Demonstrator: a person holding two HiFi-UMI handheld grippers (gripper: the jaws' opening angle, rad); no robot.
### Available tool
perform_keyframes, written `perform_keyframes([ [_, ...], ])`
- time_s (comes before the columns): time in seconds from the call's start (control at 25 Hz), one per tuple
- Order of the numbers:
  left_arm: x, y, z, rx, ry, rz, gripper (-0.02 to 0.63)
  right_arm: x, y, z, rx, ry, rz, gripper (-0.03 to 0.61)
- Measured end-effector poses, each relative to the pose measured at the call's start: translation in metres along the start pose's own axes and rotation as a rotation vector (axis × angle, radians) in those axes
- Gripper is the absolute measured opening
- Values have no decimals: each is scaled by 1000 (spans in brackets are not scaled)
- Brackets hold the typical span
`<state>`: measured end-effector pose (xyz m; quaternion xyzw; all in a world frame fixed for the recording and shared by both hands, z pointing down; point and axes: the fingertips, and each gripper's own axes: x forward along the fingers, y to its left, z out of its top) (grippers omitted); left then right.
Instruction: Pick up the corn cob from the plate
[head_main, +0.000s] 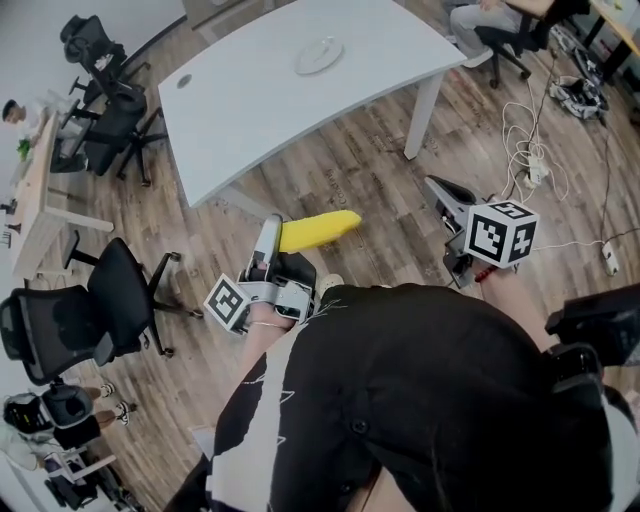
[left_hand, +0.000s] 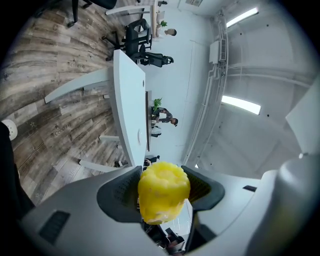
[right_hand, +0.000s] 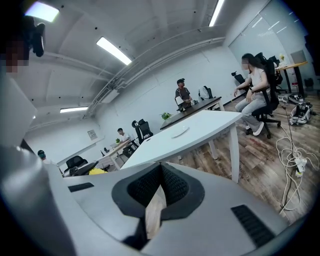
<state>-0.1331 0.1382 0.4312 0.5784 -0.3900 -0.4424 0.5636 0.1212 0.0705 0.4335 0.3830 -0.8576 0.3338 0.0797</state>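
Left tongs grip the corn cob level, crosswise, free end pointing right; right tongs closed

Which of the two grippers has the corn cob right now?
The left gripper: its jaws clamp the yellow corn cob. The right gripper has its jaws closed together on nothing.

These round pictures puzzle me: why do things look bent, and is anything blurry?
Left gripper view: wide-angle lens bows the table, corners go dark, and the close corn cob looks slightly soft. Right gripper view: same bowing, ceiling lights glare mildly. Head view: evenly lit, sharp, edges curved.
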Motion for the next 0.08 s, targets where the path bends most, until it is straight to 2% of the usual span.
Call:
perform_keyframes([
  [0.08, 3, 0, 16, -5, 7, 11, 249, 10, 4, 6, 12, 0, -17, 15],
])
